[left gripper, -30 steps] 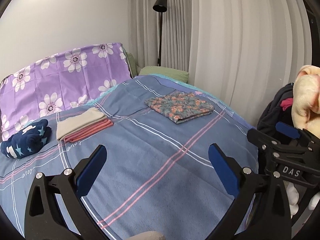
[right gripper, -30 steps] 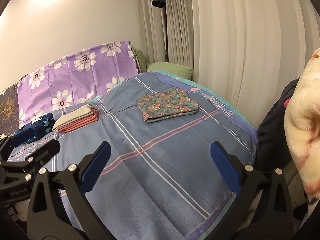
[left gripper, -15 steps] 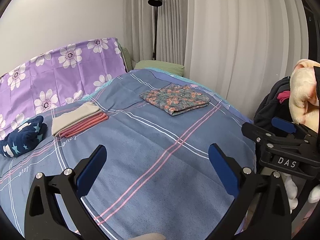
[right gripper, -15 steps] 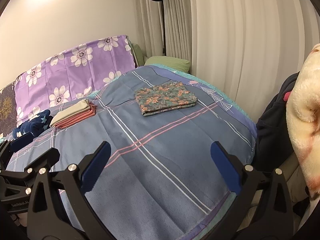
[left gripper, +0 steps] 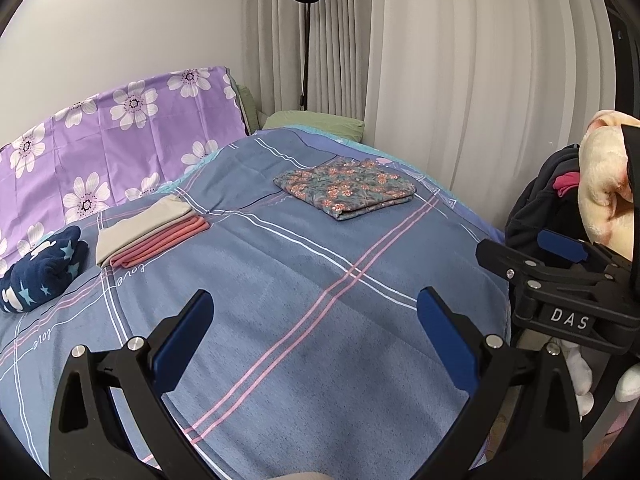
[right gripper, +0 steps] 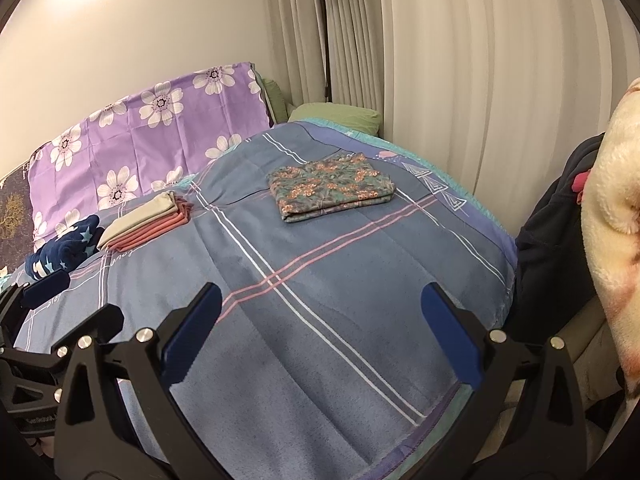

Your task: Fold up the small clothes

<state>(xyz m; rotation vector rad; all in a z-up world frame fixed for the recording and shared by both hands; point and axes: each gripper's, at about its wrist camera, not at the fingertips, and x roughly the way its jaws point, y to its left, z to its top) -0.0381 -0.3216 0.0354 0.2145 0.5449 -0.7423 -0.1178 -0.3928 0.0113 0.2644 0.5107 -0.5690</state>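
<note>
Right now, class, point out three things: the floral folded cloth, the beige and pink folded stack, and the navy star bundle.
floral folded cloth (left gripper: 346, 188), left wrist view, top face.
beige and pink folded stack (left gripper: 148, 229), left wrist view, beige top layer.
navy star bundle (right gripper: 66, 249), right wrist view, upper side.

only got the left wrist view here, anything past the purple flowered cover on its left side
observer: yes. The right wrist view shows a dark cloth with a gold branching print right beside the purple flowered cover, at the picture's left edge.
operator: ok and what's that dark pile of clothes on the right sitting on
observer: the dark clothes lie on something beige and padded, which looks like a cushioned seat. What kind of seat, I cannot tell.
</note>
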